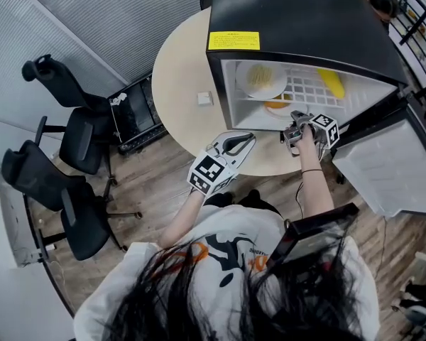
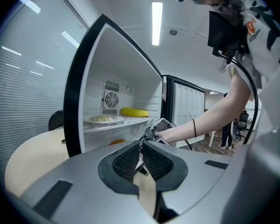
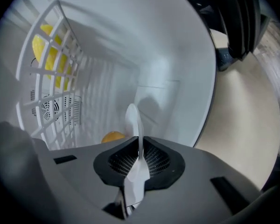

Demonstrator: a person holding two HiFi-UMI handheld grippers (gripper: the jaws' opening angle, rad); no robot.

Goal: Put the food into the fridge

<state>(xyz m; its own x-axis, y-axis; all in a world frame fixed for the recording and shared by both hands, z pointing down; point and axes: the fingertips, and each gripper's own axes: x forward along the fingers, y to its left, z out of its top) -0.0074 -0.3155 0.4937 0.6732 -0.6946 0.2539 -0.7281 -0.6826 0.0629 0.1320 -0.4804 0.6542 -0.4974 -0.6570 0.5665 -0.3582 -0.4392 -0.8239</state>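
**Fridge open; both hand-held grippers closed and empty**

Left hand-held gripper point(image 1: 245, 141): jaws together, nothing held. It is above the near edge of the surface point(image 1: 181, 84), just outside the fridge point(image 1: 298, 20).
Plate point(image 1: 261, 79): on the wire shelf point(image 1: 305, 94), left side.
Orange point(image 1: 277, 106): on the fridge floor under the shelf.
Right hand-held gripper point(image 1: 295, 119): jaws closed, empty, at the mouth of the lower compartment near the orange. There is open room under the shelf toward the back wall.
Yellow item point(image 1: 331, 82): on the shelf, right side.
Door point(image 1: 383, 165): swung wide.

Round beige table point(image 1: 177, 84) carries 1 black fridge point(image 1: 298, 13), door open, and 1 small white box point(image 1: 204, 98) beside it; fridge's wire shelf point(image 1: 305, 92) holds 1 plate of food point(image 1: 261, 80) and 1 yellow item point(image 1: 331, 82); 1 orange item point(image 1: 278, 106) lies underneath.
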